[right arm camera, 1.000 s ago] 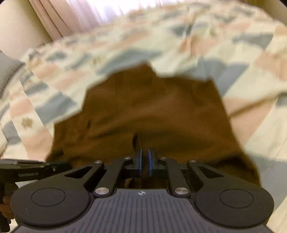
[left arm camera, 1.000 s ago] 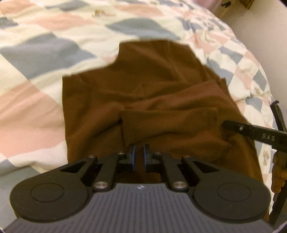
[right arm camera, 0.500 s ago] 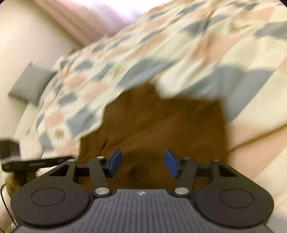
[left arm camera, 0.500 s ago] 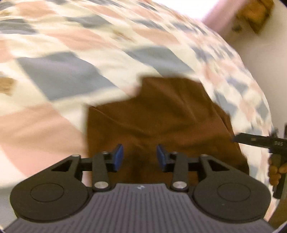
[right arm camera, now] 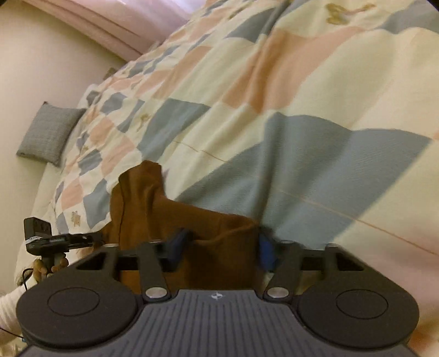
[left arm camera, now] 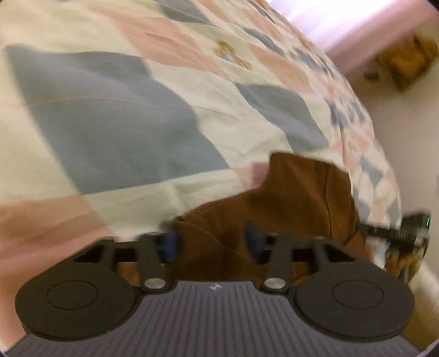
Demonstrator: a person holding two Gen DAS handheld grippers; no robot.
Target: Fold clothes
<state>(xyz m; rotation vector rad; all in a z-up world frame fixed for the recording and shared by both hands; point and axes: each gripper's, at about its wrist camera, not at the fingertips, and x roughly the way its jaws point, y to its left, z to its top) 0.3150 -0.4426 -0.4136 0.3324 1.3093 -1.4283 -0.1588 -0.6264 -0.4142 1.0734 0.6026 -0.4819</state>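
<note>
A brown garment (left arm camera: 290,203) lies folded on a patchwork quilt (left arm camera: 109,115). In the left wrist view my left gripper (left arm camera: 211,243) is open, its blue-padded fingers spread over the garment's near edge, holding nothing. In the right wrist view the same brown garment (right arm camera: 170,219) sits low in the frame, and my right gripper (right arm camera: 222,247) is open with the cloth's near corner lying between its spread fingers. The other gripper (left arm camera: 395,233) shows at the right edge of the left view, and the left gripper (right arm camera: 52,240) with a hand appears at the left of the right view.
The quilt (right arm camera: 274,109) of cream, pink and grey-blue patches covers the bed. A grey cushion (right arm camera: 48,131) leans against the wall at far left. Pink curtains (right arm camera: 115,24) hang beyond the bed. A brown object (left arm camera: 408,63) sits by the wall.
Both grippers were shut on the garment one second ago and have opened wide, letting it go. Both have tilted and drawn back, so the garment now sits lower in each view.
</note>
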